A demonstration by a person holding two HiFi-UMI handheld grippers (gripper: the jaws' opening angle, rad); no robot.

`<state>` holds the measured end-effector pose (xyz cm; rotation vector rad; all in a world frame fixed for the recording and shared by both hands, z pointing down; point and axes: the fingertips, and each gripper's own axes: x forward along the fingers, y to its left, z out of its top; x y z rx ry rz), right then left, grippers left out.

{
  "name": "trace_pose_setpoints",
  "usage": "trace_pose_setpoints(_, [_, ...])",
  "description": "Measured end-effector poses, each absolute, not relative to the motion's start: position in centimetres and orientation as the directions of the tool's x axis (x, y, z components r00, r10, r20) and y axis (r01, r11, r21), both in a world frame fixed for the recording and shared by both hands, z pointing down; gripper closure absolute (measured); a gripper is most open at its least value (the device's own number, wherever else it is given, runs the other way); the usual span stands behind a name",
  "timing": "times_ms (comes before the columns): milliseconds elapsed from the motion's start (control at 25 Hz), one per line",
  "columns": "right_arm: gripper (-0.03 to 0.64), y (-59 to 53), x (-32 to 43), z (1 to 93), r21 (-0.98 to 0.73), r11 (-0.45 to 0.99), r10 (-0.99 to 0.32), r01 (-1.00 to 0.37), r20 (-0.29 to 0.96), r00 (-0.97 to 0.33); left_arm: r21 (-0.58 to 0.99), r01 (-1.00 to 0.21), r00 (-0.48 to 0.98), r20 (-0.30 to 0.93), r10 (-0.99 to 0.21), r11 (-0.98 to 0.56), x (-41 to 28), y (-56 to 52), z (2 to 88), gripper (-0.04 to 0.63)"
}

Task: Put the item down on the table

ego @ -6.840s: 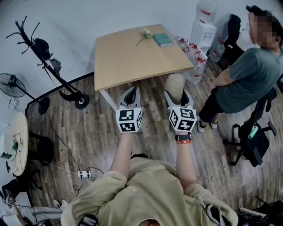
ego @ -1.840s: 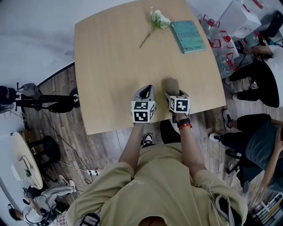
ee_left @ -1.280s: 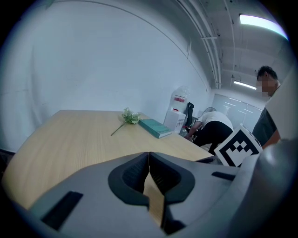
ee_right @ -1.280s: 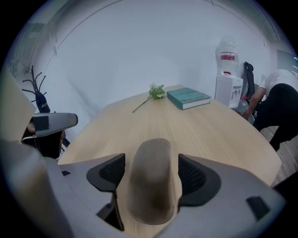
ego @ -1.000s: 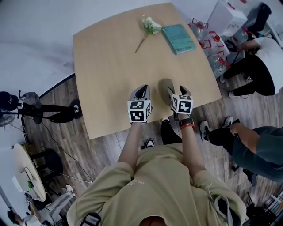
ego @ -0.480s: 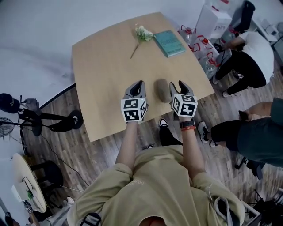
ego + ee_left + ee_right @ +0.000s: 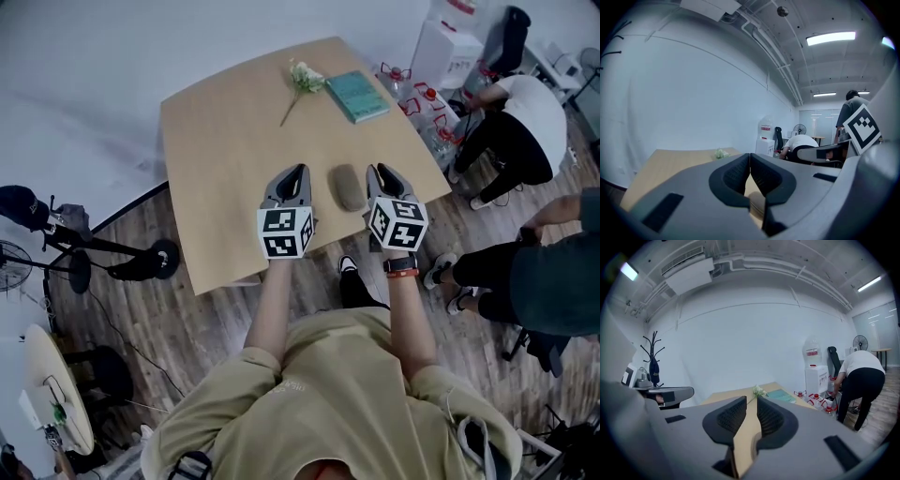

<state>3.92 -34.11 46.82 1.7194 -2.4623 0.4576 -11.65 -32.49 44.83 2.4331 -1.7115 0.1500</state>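
Two tongs are held out over the near part of the counter [image 7: 225,141], one in each of the person's hands.

Left side: the left tongs [image 7: 296,172] point toward the far edge. The left gripper view shows the ribbed pads pressed tip to tip, with nothing caught between them. The marker cube sits at the near end, above the wrist.

Centre: the item [image 7: 348,187], an oblong tan object with rounded ends, lies flat on the counter between the two tongs. It is set lengthwise, near to far, close to the near edge. It sits apart from the left tongs and just beside the right tongs. No pad grips it.

Right side: the right tongs [image 7: 381,172] also point toward the far edge. Their jaws are closing and stand narrow, with a slim gap left between the pads. The right gripper view shows only bare counter through that gap, and no object in it.

Far part of the counter: a white flower [image 7: 302,77] on a thin stem lies just left of a teal book [image 7: 356,96].

Right of the counter, on the wooden floor: several water bottles [image 7: 424,101] stand beside a white dispenser [image 7: 441,52]. A person in a white top [image 7: 530,108] bends forward near them.
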Motion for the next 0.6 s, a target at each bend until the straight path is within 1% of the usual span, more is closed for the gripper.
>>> trace_pose_setpoints(280, [0.582,-30.8,3.7,45.3,-0.182,0.312,-0.913,-0.932,0.213,-0.348,0.065,-0.943,0.332,0.160,-0.930,-0.326,-12.1,-29.2,44.2,0.571])
trace_pose_setpoints(600, [0.594,-28.1,3.2,44.9,-0.162,0.314,-0.919,-0.935,0.197,-0.343,0.051,-0.945,0.328,0.141,-0.934,-0.324,-12.6,-26.3,43.7,0.571])
